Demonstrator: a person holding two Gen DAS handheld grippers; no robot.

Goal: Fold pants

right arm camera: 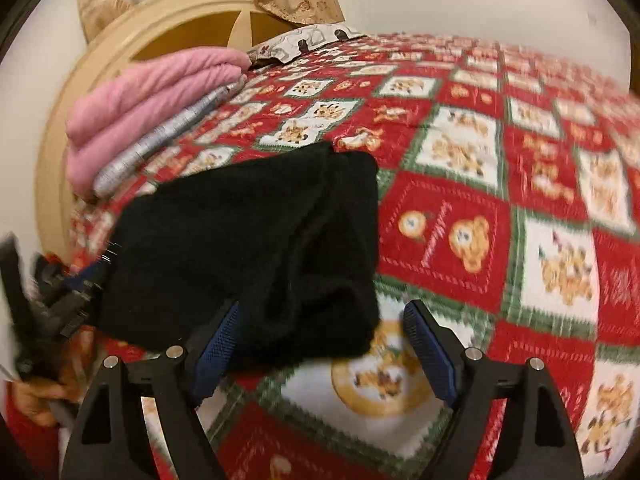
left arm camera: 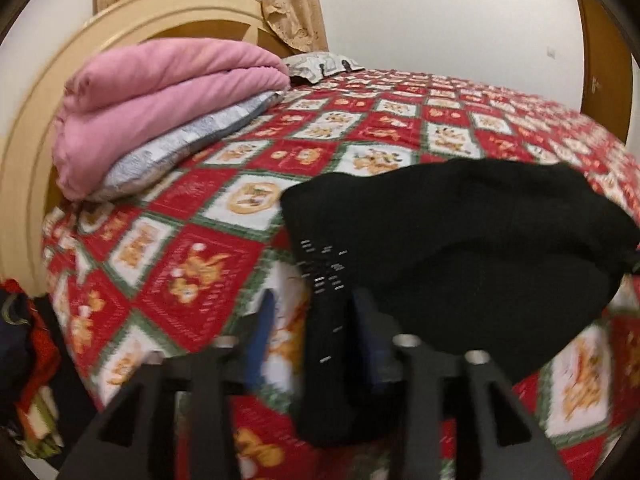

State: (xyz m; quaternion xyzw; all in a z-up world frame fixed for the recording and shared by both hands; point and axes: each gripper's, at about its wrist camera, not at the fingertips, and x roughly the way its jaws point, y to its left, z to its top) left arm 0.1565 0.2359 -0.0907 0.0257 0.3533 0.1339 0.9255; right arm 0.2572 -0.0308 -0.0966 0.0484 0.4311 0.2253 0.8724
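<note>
The black pants (left arm camera: 460,240) lie folded in a bundle on the red patterned bedspread (left arm camera: 224,248). One strip of the black cloth hangs down between the blue pads of my left gripper (left arm camera: 316,304), whose jaws stand partly apart around it. In the right wrist view the pants (right arm camera: 256,248) lie left of centre. My right gripper (right arm camera: 324,320) is open, its left pad (right arm camera: 216,352) under the bundle's near edge and its right pad clear of it. The left gripper (right arm camera: 76,292) shows at the bundle's left end.
A folded pink blanket (left arm camera: 160,96) on a grey pillow (left arm camera: 188,148) sits by the wooden headboard (left arm camera: 36,128). Another patterned pillow (left arm camera: 320,65) lies further back. Dark and red clothes (left arm camera: 28,360) hang at the bed's left edge. The bedspread (right arm camera: 500,200) stretches to the right.
</note>
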